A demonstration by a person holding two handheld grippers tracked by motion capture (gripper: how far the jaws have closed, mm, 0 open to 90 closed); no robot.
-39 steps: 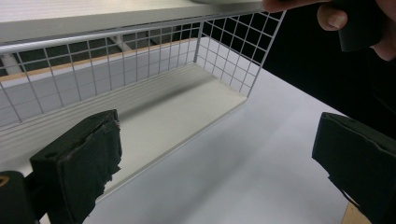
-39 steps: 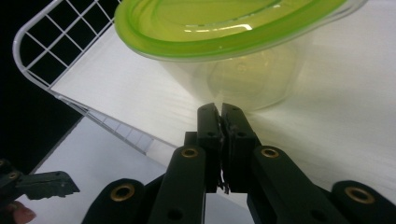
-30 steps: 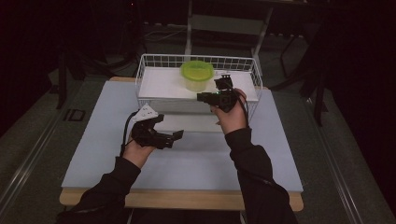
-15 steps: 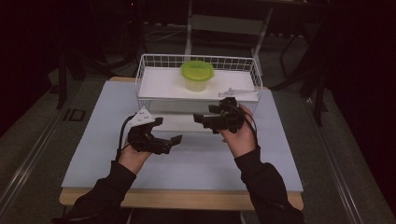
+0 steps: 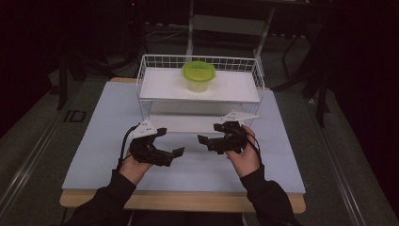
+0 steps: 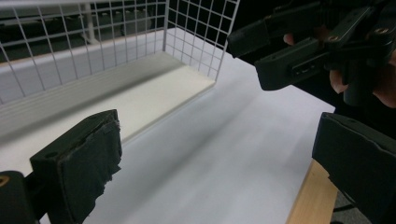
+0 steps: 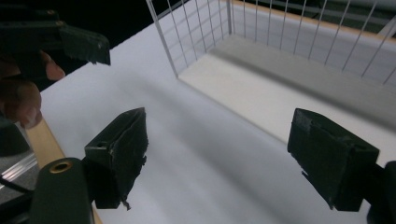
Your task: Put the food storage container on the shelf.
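Table (image 5: 94, 141): I see its pale top across the middle of the high view, with a wooden edge along the bottom.
Wire rack (image 5: 150, 63): white, with a shelf, in the upper centre of the high view; in my left gripper view (image 6: 116, 42) its mesh takes the upper left, and in my right gripper view (image 7: 280, 32) the upper right.
Green container (image 5: 198, 75): it sits on the rack's upper shelf, upper centre of the high view, well apart from both my grippers and above them in the frame.
Left gripper (image 5: 175, 151): lower left of centre in the high view, low over the table in front of the rack, pointing toward the other gripper. In its own view (image 6: 210, 154) the jaws stand wide apart with bare table between them, so it is released.
Right gripper (image 5: 203, 140): just right of centre in the high view, facing the left one, near it but apart. Its jaws have just been opening; in its own view (image 7: 219, 154) they stand wide with nothing between them.
Grey plates: one rides on top of each gripper.
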